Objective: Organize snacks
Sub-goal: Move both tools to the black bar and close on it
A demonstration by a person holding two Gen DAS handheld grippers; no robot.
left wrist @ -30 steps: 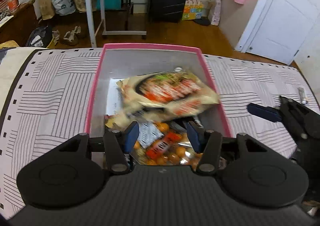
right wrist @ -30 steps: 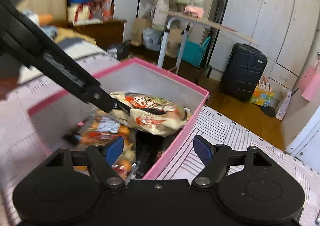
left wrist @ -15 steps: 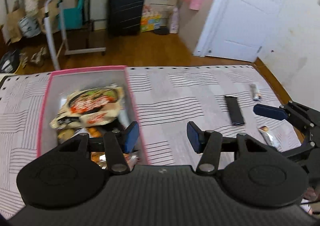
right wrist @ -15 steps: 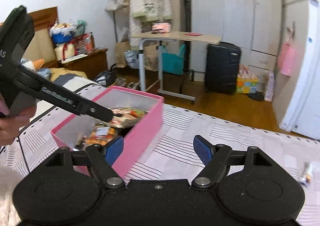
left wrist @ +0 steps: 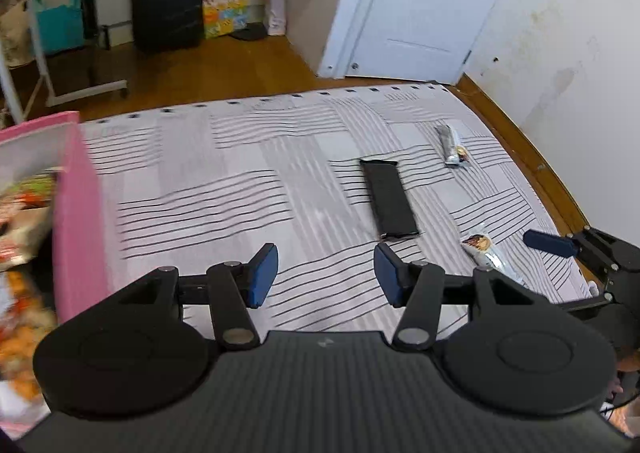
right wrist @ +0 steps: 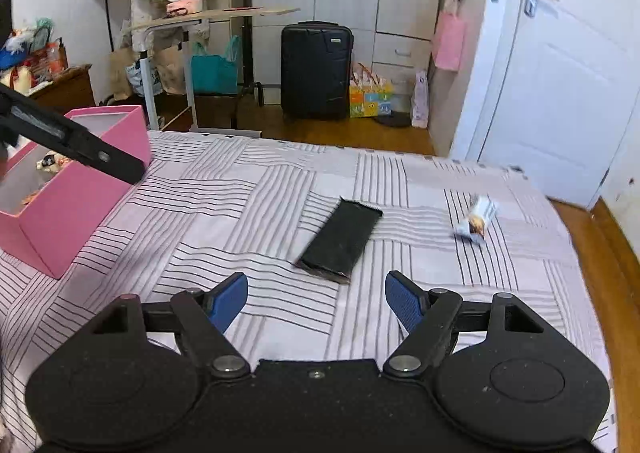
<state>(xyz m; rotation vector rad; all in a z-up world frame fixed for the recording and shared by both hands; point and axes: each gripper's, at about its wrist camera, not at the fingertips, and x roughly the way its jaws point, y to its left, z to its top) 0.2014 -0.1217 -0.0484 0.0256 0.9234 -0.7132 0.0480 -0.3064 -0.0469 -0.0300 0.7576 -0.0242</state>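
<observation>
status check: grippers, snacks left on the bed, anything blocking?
Left gripper and right gripper open, empty. Black packet and two small wrapped bars loose on bedspread; pink box holds others. Path clear.

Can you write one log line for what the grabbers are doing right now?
left gripper: open, empty | right gripper: open, empty | pink cardboard box: holds snacks | flat black snack packet: loose on striped bedsheet

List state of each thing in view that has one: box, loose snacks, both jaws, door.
pink box: open-topped, snacks inside
black packet: flat on the bedspread, outside the box
left gripper: jaws open, empty
right gripper: jaws open, empty
white door: shut
</observation>
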